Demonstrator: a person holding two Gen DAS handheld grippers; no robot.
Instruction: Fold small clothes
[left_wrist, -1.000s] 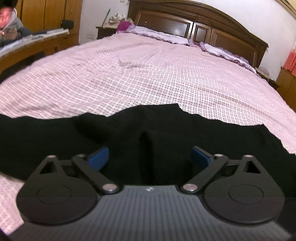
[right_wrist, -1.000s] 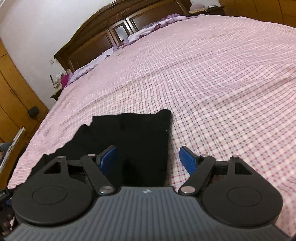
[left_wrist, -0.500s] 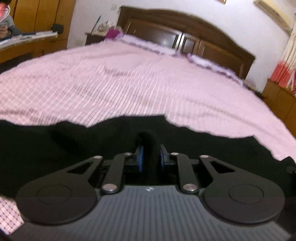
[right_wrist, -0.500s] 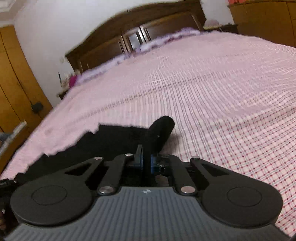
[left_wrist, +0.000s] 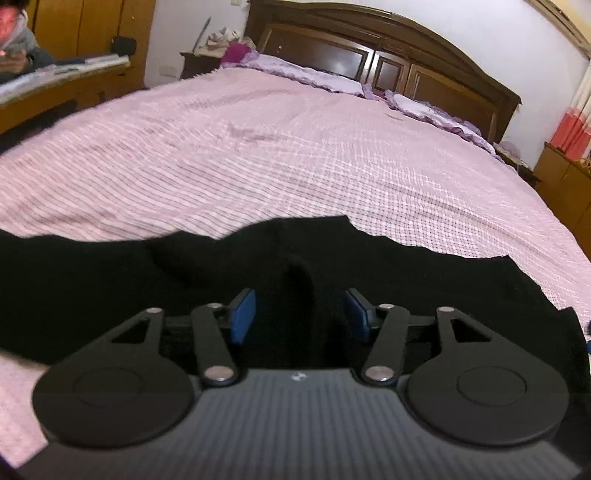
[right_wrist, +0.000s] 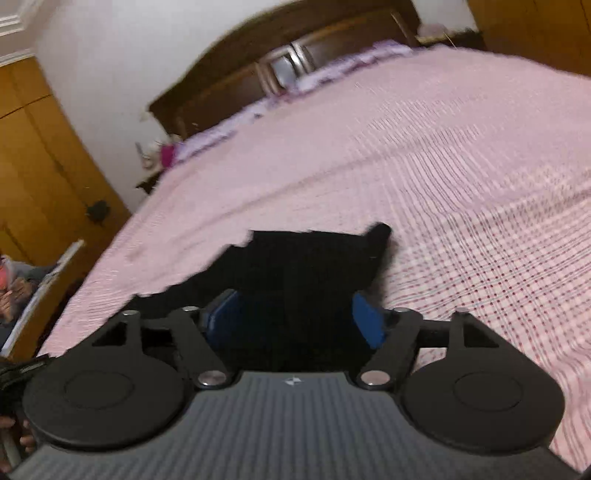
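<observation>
Both pairs of jaws, clamped on cloth half a second ago, now stand released. Black garment (left_wrist: 184, 280) lies across the near edge of the pink checked bedspread (left_wrist: 332, 166), long axis left-right, directly under left gripper (left_wrist: 300, 312) and right gripper (right_wrist: 295, 317); its right end sits nearer the right one.

A garment (left_wrist: 406, 273) is spread across the near edge of the bed (left_wrist: 295, 155). Pillows (left_wrist: 317, 75) are set at the far end, against the headboard (left_wrist: 406, 48) behind them.
</observation>
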